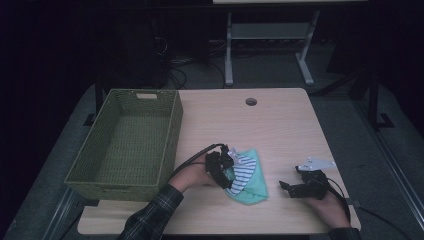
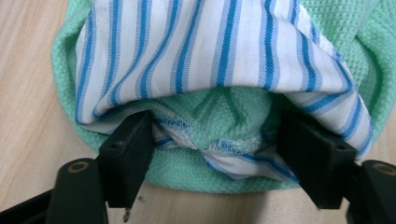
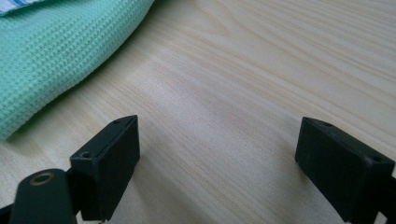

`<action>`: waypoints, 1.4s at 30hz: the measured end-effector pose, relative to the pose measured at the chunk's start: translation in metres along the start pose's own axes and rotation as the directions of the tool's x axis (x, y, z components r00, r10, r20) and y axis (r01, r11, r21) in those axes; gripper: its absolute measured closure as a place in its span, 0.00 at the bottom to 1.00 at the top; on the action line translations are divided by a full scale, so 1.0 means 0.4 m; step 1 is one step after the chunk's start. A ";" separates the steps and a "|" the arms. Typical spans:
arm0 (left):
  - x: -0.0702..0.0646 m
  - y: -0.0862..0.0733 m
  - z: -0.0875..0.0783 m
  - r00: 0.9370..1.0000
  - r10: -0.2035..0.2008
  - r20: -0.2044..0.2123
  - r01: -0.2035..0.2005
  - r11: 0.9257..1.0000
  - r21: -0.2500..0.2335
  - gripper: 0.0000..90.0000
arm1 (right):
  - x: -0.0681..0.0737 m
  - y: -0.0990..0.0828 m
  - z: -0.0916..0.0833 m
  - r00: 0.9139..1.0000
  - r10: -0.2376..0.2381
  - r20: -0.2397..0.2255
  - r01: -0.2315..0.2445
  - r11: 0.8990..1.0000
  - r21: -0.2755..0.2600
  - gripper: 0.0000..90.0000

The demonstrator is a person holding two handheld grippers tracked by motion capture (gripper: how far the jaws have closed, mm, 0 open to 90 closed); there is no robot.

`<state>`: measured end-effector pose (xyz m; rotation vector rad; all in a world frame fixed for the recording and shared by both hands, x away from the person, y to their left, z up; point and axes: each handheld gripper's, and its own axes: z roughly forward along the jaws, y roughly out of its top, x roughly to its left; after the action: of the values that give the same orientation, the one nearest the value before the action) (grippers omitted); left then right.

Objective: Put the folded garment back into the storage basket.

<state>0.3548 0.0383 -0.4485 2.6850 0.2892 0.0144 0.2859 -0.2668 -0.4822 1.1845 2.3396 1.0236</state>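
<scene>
Left gripper: jaws wide, straddling the bunched hem of the clothes, pads at either side of the fold but I can't see them pressing, so I read it as no grip yet. Between them sits a ridge of the green waffle cloth with the blue-striped white cloth folded over and under it. Right gripper: jaws wide apart, nothing between them, just bare table; the green cloth's edge lies off to its upper left, apart from the jaws. From the high view the left gripper sits on the near-left edge of the small pile, green cloth and striped cloth at table centre-front, right gripper parked well to the right, woven green basket empty on the left. My guess is the step is grabbing the pile to carry it to the basket. To do it well I'd push the left jaws deeper so both layers are well inside the pads, not just the hem stitching, then close fully before lifting. Risk: pinching only the striped layer and leaving green behind. If it sags, I'd bring the right gripper in under the far edge
</scene>
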 end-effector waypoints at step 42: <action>-0.005 0.033 -0.085 0.993 -0.103 0.053 0.106 0.992 -0.062 0.82 | -0.001 0.000 0.000 1.000 0.000 0.003 0.000 1.000 0.001 0.15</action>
<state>0.3535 0.0405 -0.4121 2.5985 0.4061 -0.0730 0.2861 -0.2670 -0.4822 1.1858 2.3376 1.0203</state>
